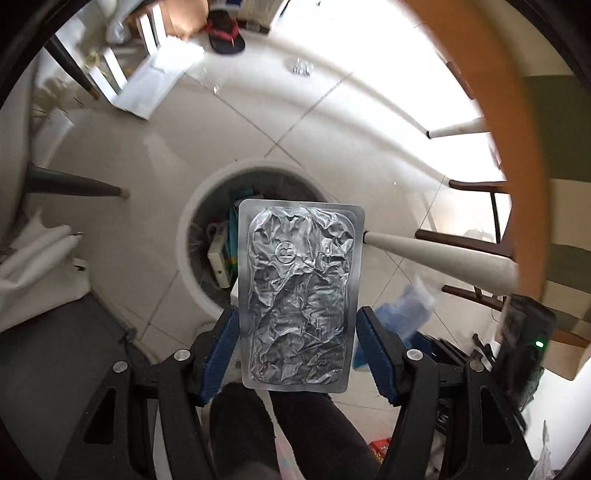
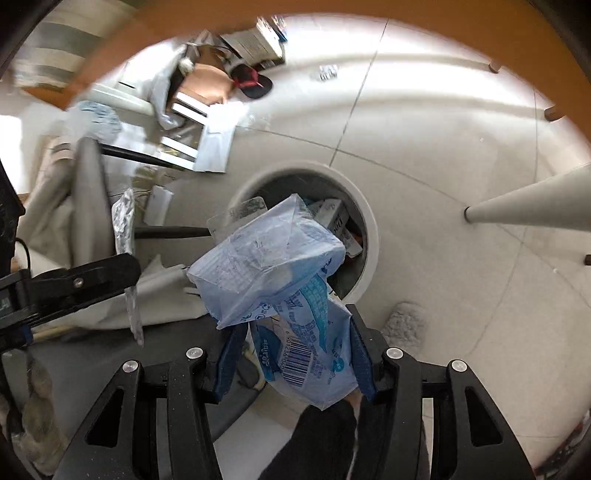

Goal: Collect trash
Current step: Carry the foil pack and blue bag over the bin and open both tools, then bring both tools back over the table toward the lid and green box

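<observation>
The floor (image 1: 332,122) is laid in large glossy pale tiles with thin dark grout lines, and an orange-brown wooden surface edge (image 1: 491,110) curves across the top of both views. A round white waste bin (image 1: 192,236) with a thick smooth rim stands on the tiles, already holding cartons and packaging; in the right wrist view the same bin (image 2: 369,236) lies directly beyond the jaws. A tapered white furniture leg (image 1: 436,254) crosses the floor to the right of the bin. The left gripper (image 1: 297,328) points steeply down, its blue ribbed jaws clenched on the long edges of a blister pack (image 1: 301,295), a flat rounded rectangle of crinkled silver foil with a smooth sealed border; the pack stands upright between the jaws and its upper half overlaps the bin opening. The right gripper (image 2: 295,350) has its jaws clenched on a plastic wrapper (image 2: 280,280), a thin, translucent pale-blue bag, crumpled, printed with darker blue graphics and a barcode; the wrapper bulges upward out of the jaws and hangs over the near rim of the bin. A red-and-black slipper (image 1: 225,33) lies far off on the tiles, and a small crumpled foil scrap (image 1: 301,68) rests well apart from it.
</observation>
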{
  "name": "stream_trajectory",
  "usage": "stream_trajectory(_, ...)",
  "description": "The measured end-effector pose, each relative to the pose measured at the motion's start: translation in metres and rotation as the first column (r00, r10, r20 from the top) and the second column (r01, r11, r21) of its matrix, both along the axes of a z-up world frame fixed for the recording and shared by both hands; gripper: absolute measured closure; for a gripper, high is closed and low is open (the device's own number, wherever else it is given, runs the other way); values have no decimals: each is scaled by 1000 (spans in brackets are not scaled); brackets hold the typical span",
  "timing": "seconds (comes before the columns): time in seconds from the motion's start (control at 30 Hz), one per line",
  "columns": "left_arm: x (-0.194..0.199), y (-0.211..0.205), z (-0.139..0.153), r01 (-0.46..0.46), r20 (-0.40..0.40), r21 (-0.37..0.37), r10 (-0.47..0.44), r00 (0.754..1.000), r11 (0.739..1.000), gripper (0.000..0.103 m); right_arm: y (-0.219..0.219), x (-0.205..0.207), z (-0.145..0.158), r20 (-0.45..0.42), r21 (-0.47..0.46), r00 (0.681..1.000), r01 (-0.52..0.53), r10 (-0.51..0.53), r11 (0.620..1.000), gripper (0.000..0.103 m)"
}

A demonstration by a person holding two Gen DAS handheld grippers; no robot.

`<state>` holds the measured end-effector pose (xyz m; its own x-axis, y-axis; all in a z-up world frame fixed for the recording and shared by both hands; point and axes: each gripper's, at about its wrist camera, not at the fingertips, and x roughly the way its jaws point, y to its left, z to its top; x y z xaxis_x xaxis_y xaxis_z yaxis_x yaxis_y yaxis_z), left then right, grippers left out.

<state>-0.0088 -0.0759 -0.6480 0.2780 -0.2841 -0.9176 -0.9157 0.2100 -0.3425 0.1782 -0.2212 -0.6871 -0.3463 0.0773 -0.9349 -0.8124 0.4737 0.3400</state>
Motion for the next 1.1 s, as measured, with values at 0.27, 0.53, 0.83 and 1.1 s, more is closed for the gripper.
stream_trajectory(0.27, -20, 8, -53, -14, -101, 94, 24, 995, 995, 0, 5, -1, -88, 41, 5, 999, -23, 22, 1000, 4)
stream_trajectory(0.53, -37, -8, -35, 58, -279, 255, 16, 960, 965, 0, 18, -6, -84, 197, -52, 980, -31, 40, 998, 0)
stream_trajectory(0.83, -34, -20, 6, 97, -352, 278, 8, 936, 956, 0, 13, -2, -31, 249, -93, 969, 14, 9, 996, 0)
stream_trajectory(1.1, -41, -39, 81, 109, -366, 278, 0, 931, 954, 0, 4, -2, 57, 245, -75, 969, -6, 24, 997, 0)
